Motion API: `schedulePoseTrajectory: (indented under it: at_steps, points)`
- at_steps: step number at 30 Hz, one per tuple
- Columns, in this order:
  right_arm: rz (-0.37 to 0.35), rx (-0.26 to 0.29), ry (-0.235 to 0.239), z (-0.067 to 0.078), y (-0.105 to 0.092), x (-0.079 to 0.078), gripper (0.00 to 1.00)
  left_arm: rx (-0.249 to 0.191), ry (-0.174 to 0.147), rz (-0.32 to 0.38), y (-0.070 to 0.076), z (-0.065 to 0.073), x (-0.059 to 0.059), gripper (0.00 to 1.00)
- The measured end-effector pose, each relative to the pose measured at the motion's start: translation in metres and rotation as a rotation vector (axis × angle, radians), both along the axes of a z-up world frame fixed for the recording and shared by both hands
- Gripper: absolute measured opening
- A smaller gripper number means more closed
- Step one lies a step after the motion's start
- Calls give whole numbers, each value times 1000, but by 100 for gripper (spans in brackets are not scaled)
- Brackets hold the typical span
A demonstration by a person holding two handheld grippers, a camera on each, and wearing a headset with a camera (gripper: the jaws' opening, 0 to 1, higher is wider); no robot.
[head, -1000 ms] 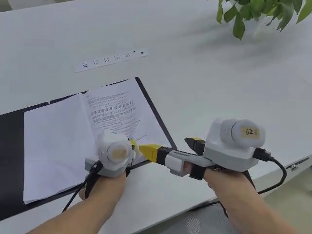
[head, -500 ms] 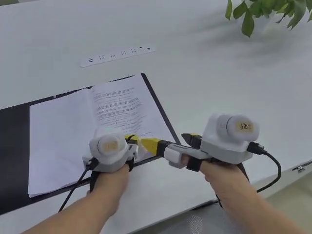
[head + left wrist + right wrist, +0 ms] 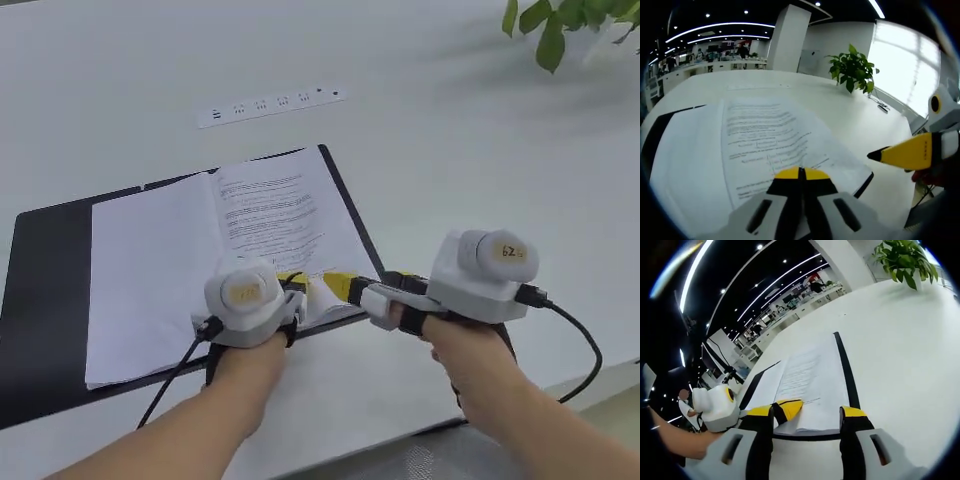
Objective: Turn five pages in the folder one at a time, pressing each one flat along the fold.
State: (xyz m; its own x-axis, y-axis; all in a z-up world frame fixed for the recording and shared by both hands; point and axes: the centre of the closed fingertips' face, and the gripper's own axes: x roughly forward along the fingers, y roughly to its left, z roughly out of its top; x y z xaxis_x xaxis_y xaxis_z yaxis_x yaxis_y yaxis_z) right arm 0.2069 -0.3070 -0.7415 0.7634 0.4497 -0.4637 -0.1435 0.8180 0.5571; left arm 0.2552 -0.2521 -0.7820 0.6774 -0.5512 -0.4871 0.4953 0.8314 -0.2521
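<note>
A black folder (image 3: 45, 250) lies open on the white table, with a blank sheet (image 3: 150, 270) on the left and a printed page (image 3: 280, 215) on the right. My left gripper (image 3: 292, 282) is shut, its yellow tips (image 3: 800, 173) resting on the lower part of the printed page (image 3: 765, 135). Whether paper is pinched between them is hidden. My right gripper (image 3: 365, 283) is open at the page's lower right corner. In the right gripper view, the right gripper (image 3: 807, 412) has one jaw on each side of the folder's near edge (image 3: 810, 435), and the left gripper's tips (image 3: 787, 408) sit between them.
A white power strip (image 3: 270, 103) lies beyond the folder. A potted plant (image 3: 565, 20) stands at the far right. The table's front edge (image 3: 600, 375) runs just behind my right hand, with a black cable (image 3: 575, 335) trailing over it.
The head camera has shifted, so the folder sits further right and higher in view. Both grippers stay at the printed page's lower right corner, still close together.
</note>
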Motion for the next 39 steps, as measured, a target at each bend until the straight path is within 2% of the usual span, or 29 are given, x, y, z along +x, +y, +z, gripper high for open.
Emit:
schedulePoseTrajectory:
  at_steps: [6, 12, 23, 31, 39]
  points:
    - [-9, 20, 47, -15, -2, -4, 52, 4, -9, 0, 0, 0, 0, 0]
    - [-15, 22, 39, -12, -2, -4, 50, 2, -11, 3, 0, 0, -1, 0]
    - [-41, 50, 69, -20, -6, -4, 44, 1, -12, 4, 0, 0, 0, 0]
    - [-53, 57, 97, -26, -12, -6, 31, -3, -10, 2, 0, 1, -1, 0]
    - [-72, 0, 111, -32, -22, -6, 16, -5, -4, 11, 0, 1, 0, 0]
